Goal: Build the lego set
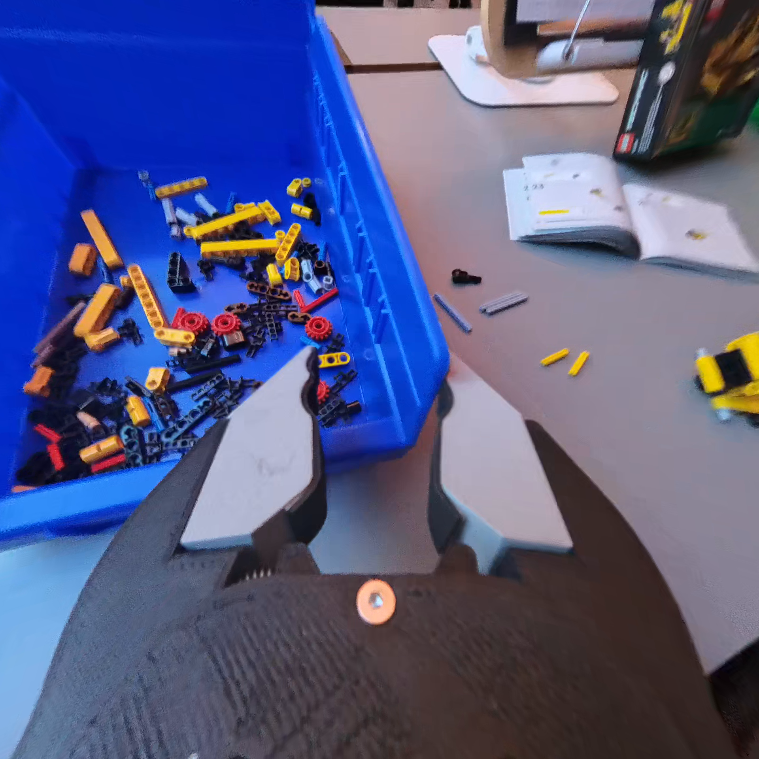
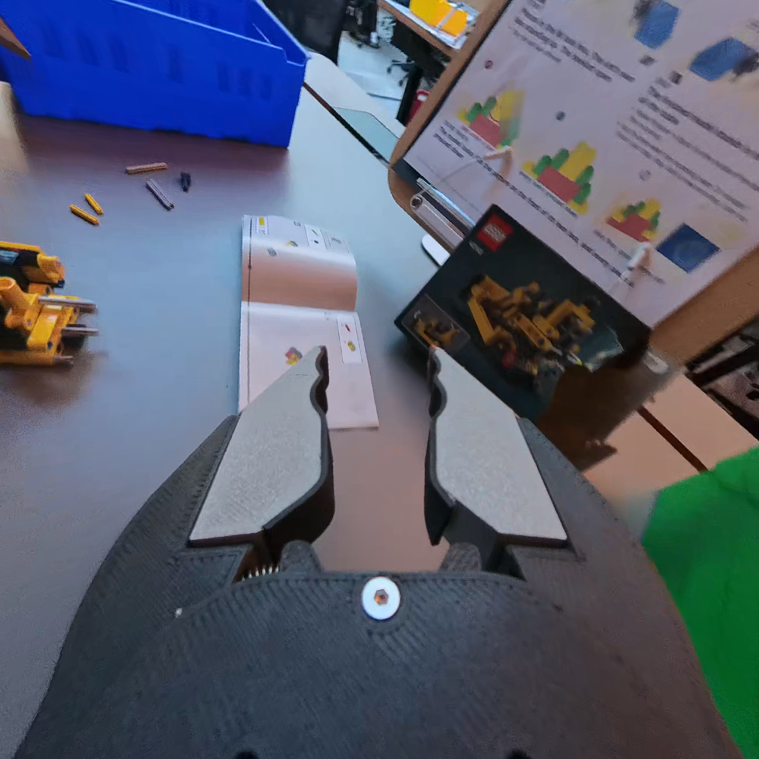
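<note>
Left tool [image 1: 378,369] hangs over the near right corner of the blue bin [image 1: 382,263], fingers spread apart and nothing between them. Down in the bin lies a scatter of loose pieces [image 1: 193,328]: yellow beams, black connectors, red gears. Out on the grey worktop [image 1: 534,451], just right of the bin, sit a black connector [image 1: 465,277], a few grey axles [image 1: 503,303] and two short yellow pins [image 1: 566,359]. The half-built yellow model [image 1: 729,378] stands near the right edge. Over to the right tool [image 2: 378,357]: also released, empty, poised above the open instruction booklet [image 2: 304,320], its left fingertip overlapping the near page. The set's box [image 2: 521,320] stands tilted just right of the booklet, with a printed board [image 2: 595,135] rising behind it. The model shows again at far left, well apart from the tool.
</note>
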{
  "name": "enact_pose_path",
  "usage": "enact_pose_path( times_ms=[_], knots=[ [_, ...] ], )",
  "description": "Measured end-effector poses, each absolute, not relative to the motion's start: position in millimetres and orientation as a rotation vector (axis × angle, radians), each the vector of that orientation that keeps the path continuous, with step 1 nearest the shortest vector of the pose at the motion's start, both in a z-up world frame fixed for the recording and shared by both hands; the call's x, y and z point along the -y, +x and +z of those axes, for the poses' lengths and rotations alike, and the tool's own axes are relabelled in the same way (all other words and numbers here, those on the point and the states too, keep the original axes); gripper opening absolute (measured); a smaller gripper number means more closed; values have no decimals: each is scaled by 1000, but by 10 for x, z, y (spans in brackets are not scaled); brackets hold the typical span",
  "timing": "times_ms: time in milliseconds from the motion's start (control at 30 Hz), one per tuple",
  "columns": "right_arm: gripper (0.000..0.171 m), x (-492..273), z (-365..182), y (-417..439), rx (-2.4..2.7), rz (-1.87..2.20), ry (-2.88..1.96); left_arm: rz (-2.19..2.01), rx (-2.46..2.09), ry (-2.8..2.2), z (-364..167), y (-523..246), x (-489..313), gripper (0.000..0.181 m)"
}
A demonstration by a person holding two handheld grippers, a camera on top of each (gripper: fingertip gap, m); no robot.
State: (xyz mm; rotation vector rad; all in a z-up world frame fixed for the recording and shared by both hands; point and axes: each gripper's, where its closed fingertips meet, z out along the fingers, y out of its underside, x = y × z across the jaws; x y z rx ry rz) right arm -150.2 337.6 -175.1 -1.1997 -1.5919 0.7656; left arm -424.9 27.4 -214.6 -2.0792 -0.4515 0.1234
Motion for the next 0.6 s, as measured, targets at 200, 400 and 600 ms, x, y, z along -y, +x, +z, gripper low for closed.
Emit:
enact_pose_path(
  times_ms=[200,400,600],
  knots=[
    [39,-3334,-1913,-1960,1716,784,-1155,767,129,-2194,-2146,-4323,-172,7],
    [36,-3178,-2223,-1898,1772,922,-1231,843,-133,-2232,-2151,-4300,-72,8],
    [36,-3172,-2218,-1874,1758,977,-1260,1029,-339,-2249,-2153,-4467,77,10]
  ],
)
